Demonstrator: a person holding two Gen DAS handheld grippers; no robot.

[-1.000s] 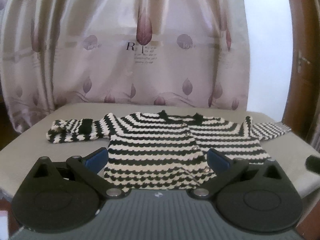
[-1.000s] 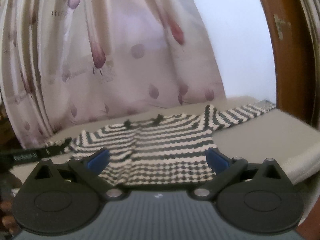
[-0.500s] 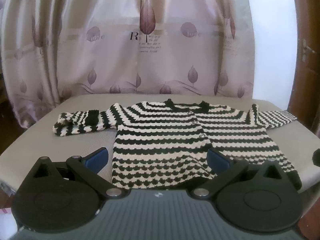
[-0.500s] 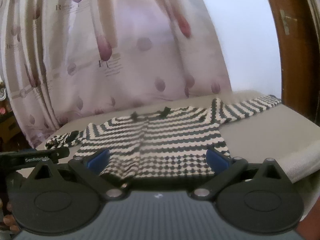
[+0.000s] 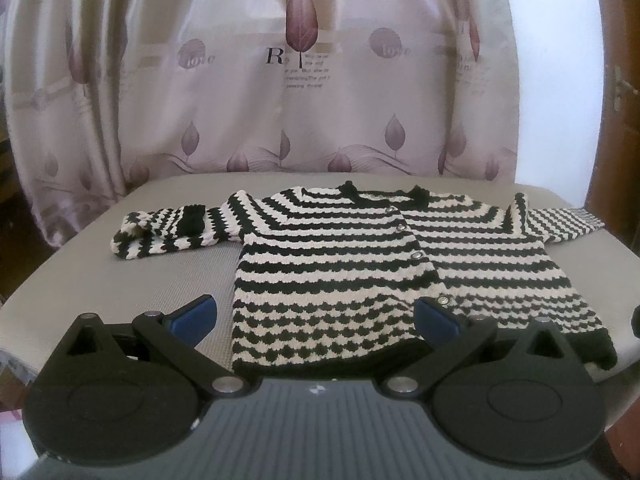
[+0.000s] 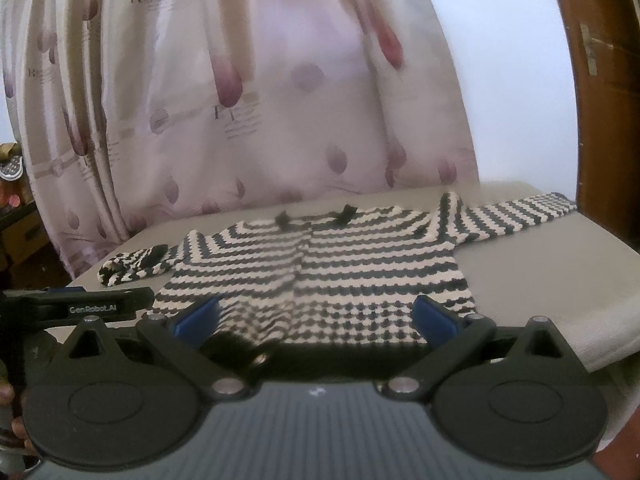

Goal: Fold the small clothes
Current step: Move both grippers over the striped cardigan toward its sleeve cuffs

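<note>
A small black-and-cream striped knit cardigan (image 5: 360, 264) lies flat and buttoned on a grey table (image 5: 152, 280). Its left sleeve (image 5: 168, 228) is bunched and folded back, its right sleeve (image 5: 560, 224) stretches out to the right. My left gripper (image 5: 316, 316) is open and empty, held just above the cardigan's near hem. The cardigan also shows in the right wrist view (image 6: 328, 272). My right gripper (image 6: 316, 316) is open and empty over the hem there. The left gripper's body (image 6: 80, 308) shows at the left of that view.
A pink curtain with leaf prints (image 5: 304, 80) hangs right behind the table. A white wall (image 6: 500, 80) and a brown wooden door frame (image 6: 600, 80) stand at the right. The table's near edge (image 6: 600, 344) drops off on the right.
Both grippers have risen and tilted down, so the cardigan shows more fully and lower in both views. The cardigan has not moved. Both jaws stay open.
</note>
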